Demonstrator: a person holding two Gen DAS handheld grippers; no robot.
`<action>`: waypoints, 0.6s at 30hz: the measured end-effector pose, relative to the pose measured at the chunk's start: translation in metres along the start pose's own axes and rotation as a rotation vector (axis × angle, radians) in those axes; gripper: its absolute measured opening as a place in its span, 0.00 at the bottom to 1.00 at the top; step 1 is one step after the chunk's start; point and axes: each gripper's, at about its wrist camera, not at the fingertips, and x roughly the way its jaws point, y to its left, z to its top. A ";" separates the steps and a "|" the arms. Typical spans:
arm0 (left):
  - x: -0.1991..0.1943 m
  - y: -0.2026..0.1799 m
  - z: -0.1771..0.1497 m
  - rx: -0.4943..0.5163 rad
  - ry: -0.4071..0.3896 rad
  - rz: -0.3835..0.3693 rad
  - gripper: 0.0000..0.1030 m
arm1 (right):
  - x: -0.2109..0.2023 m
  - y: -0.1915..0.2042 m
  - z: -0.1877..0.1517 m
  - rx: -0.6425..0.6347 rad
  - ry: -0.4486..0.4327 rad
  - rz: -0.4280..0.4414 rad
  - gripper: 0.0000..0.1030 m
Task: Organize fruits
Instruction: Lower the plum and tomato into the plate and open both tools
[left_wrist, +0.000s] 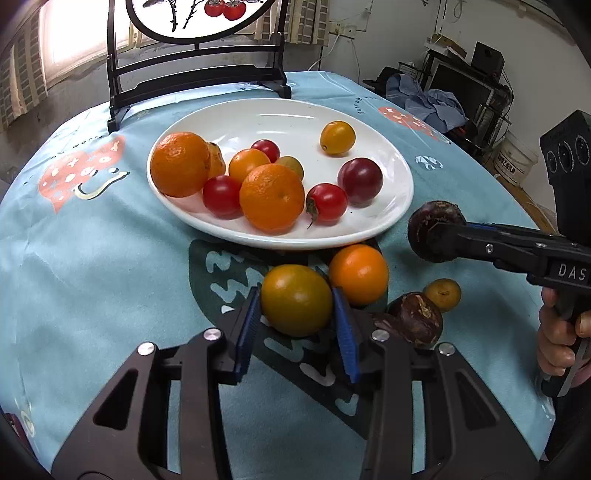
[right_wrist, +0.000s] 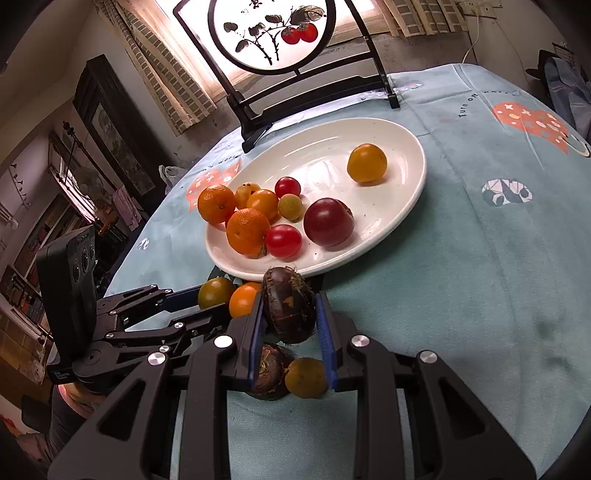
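Fruit lies in two groups on the desk, which is covered by a light blue cloth: most of it on the white oval plate, the rest loose on the cloth just in front of the plate's near rim.

The left hand-held gripper reaches low over the cloth toward the plate, its blue pads pressed against either side of a yellow-green tomato; whether the tomato rests on the cloth or is lifted cannot be told. Just beside it to the right sit an orange tomato, a dark brown water chestnut and a small yellow fruit.

The right hand-held gripper comes in from the right side, roughly level and held clear above the cloth, clamped on a second dark chestnut near the plate's front edge. In the left wrist view the person's fingers wrap its black handle at the frame's right edge. Below it, the loose chestnut and the small yellow fruit lie touching each other.

On the plate, two mandarins, several red cherry tomatoes, a purple plum-coloured fruit and a few yellow ones cluster toward the left and centre. A lone yellow tomato sits apart near the far rim. Behind the plate stands a dark wooden screen with a round painted panel.
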 end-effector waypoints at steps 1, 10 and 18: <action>-0.001 0.000 0.000 0.001 0.000 0.003 0.39 | 0.000 0.000 0.000 0.001 0.000 0.000 0.26; -0.035 -0.001 0.004 -0.011 -0.111 -0.042 0.39 | -0.010 0.005 0.002 -0.018 -0.059 0.059 0.26; -0.018 0.012 0.067 -0.126 -0.187 0.002 0.38 | 0.001 -0.003 0.047 0.009 -0.181 0.034 0.27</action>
